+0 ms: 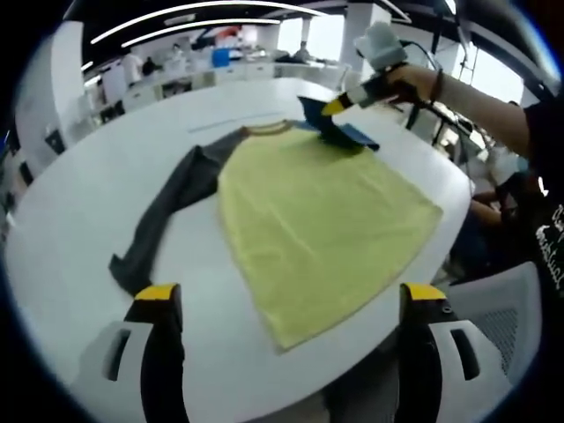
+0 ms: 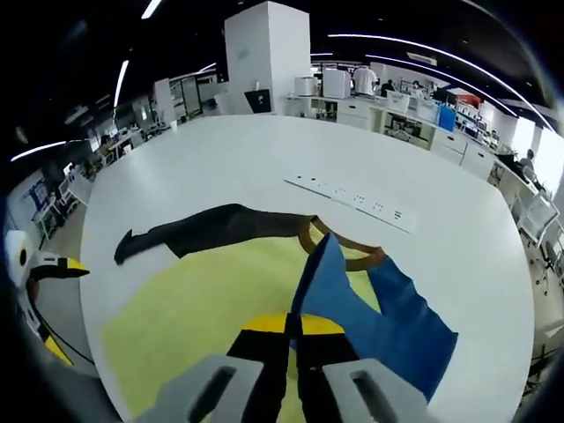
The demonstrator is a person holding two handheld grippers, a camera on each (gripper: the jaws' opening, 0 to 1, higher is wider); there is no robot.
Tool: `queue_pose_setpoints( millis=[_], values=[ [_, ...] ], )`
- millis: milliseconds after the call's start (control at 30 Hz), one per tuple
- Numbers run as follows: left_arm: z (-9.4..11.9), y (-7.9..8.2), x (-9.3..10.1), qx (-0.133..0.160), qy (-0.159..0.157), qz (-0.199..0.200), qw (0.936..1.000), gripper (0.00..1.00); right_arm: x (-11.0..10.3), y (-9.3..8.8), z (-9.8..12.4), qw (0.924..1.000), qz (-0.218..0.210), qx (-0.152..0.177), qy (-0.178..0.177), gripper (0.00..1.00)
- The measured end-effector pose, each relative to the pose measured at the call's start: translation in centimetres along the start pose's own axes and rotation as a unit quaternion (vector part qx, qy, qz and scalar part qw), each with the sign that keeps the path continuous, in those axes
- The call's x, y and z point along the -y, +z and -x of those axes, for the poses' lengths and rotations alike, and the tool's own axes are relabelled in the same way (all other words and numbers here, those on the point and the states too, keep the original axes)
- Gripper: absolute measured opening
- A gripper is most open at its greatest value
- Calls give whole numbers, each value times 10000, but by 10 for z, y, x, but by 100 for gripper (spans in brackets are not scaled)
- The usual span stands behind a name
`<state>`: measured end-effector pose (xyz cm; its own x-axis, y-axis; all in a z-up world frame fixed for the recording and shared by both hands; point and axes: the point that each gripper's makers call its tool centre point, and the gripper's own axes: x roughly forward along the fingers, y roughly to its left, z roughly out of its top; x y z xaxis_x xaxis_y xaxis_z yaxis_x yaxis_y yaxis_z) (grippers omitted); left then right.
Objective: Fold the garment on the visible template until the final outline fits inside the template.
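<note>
The white table (image 1: 79,220) spreads ahead of both my tongs. On it, the garment (image 1: 317,229) lies flat with its yellow body spread between my left tongs (image 1: 291,304) and right tongs (image 2: 295,330). Its grey sleeve (image 1: 167,207) trails off ahead of my left jaw. My right tongs are closed on the blue sleeve (image 2: 388,322), lifting a fold of it just beyond the jaws, near the brown collar (image 2: 339,242). My left tongs stand open, holding nothing, above the near hem.
</note>
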<state>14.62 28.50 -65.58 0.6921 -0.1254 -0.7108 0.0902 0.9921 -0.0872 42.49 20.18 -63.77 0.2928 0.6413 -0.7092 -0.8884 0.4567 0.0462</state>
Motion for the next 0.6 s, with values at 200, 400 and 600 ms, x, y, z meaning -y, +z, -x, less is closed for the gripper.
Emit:
queue_pose_setpoints(
  millis=[200, 400, 600],
  values=[
    [-1, 1, 2, 53, -51, 21, 10000, 99, -15, 6, -6, 9999, 103, 26, 64, 0],
    [0, 0, 1, 22, -67, 19, 10000, 99, -29, 9, -13, 9994, 338, -3, 70, 0],
    [0, -1, 2, 18, -79, 31, 10000, 99, -44, 14, -19, 9988, 446, 16, 177, 0]
  ],
)
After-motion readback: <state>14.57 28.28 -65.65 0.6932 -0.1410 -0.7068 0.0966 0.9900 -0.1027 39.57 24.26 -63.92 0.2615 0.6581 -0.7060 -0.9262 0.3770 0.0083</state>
